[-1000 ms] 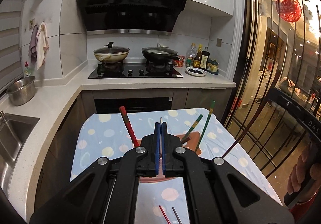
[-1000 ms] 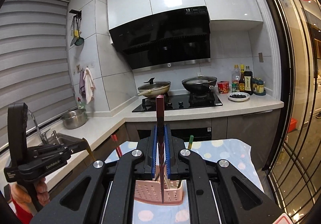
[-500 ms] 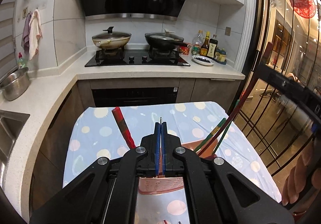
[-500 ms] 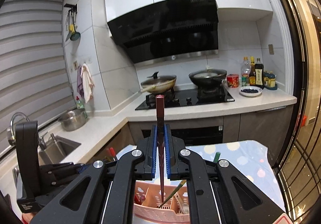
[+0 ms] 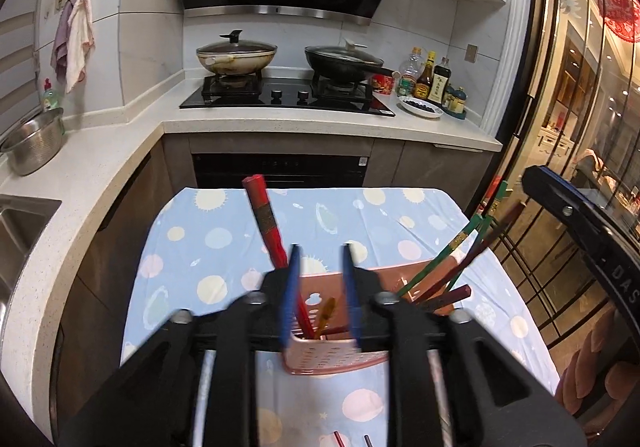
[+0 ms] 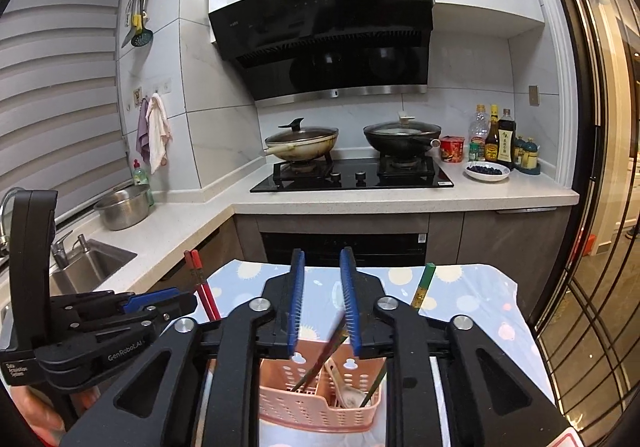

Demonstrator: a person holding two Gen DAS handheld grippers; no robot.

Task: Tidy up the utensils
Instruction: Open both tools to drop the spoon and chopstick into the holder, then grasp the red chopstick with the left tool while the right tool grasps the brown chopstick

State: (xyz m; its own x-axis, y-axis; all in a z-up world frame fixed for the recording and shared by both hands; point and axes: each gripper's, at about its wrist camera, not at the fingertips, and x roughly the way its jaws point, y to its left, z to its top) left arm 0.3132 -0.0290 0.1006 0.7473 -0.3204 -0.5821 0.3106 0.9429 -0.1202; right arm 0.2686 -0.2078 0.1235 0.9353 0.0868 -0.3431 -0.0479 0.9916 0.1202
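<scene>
Opening over pink basket [image 6: 316, 407]: left gripper [image 5: 320, 291], right gripper [image 6: 322, 301], both released; "GenRobot.AI" legible on left.

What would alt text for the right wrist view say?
The right gripper, jaws opening, hangs over a pink utensil basket holding chopsticks and a spoon on a dotted tablecloth; behind, two lidded woks sit on a stove.

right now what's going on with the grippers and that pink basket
A person holds a gripper in each hand above the pink utensil basket on the dotted tablecloth. The jaws of both the left gripper and the right gripper are opening, with nothing clamped between them. Red chopsticks and green chopsticks already stand in the basket.
</scene>
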